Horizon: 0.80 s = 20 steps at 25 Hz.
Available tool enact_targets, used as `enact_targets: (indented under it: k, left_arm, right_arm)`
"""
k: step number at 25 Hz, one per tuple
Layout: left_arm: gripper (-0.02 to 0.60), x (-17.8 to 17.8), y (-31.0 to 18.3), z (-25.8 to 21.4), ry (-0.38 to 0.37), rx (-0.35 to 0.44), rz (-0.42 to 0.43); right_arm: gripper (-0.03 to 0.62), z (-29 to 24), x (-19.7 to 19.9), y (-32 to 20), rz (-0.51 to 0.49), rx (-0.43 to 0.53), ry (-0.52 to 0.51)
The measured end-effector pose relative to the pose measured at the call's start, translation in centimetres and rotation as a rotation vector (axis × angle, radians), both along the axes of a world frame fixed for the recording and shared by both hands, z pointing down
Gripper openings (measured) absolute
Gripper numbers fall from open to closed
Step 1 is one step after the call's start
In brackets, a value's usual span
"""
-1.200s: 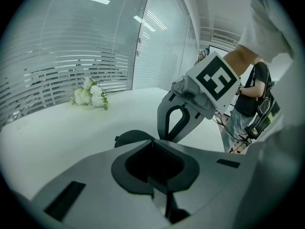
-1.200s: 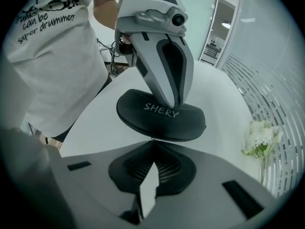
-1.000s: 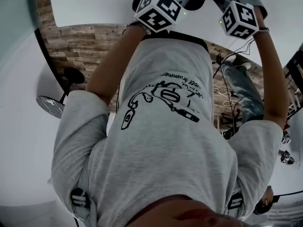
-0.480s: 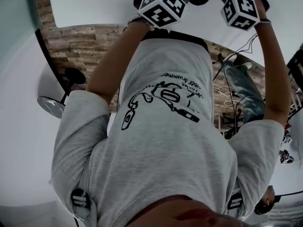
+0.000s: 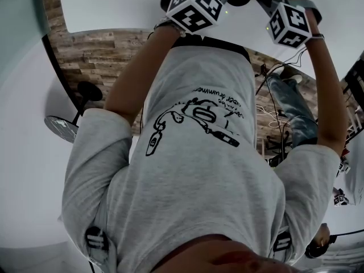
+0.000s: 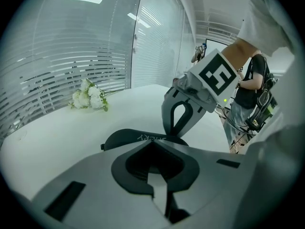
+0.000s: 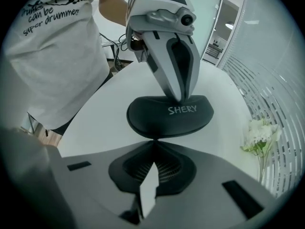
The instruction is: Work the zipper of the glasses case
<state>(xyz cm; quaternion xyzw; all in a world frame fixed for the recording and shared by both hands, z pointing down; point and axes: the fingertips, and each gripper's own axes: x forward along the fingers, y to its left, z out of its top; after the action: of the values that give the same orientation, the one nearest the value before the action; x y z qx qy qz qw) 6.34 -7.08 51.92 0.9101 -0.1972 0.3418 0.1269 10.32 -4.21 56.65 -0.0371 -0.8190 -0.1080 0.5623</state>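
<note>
Both arms stretch forward, each hand angling its gripper downward. The left gripper sets pressed-together fingers on the far rim of the black, rounded, hard-shell glasses case. The right gripper meets the near rim, fingers likewise closed tight. The case lies flat and closed, its long axis crosswise between them, near the white counter's edge by the person.

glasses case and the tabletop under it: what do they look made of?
The glasses case is black and matte, probably a moulded semi-rigid shell under a fabric or faux-leather skin: it has a smooth domed shape, a soft sheen without glare, and white printed lettering. Which skin it is I can't tell. The tabletop is white and smooth, likely laminate or painted board: the colour is even, with no visible grain.
</note>
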Motion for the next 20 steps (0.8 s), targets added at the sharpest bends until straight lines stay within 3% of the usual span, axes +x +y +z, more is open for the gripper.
enact_targets:
  k: [4, 9, 20]
  left_arm:
    - [0.021, 0.1, 0.0, -0.1, 0.007, -0.003, -0.003]
    - [0.021, -0.5, 0.4, -0.3, -0.011, -0.028, 0.023]
    - [0.021, 0.9, -3.3, -1.8, -0.059, 0.095, 0.034]
  right_arm:
    - [0.005, 0.0, 0.3, 0.9, 0.001, -0.003, -0.007]
    - [0.005, -0.3, 0.5, -0.2, -0.031, 0.068, 0.010]
    - [0.005, -0.4, 0.5, -6.3, -0.115, 0.257, 0.021]
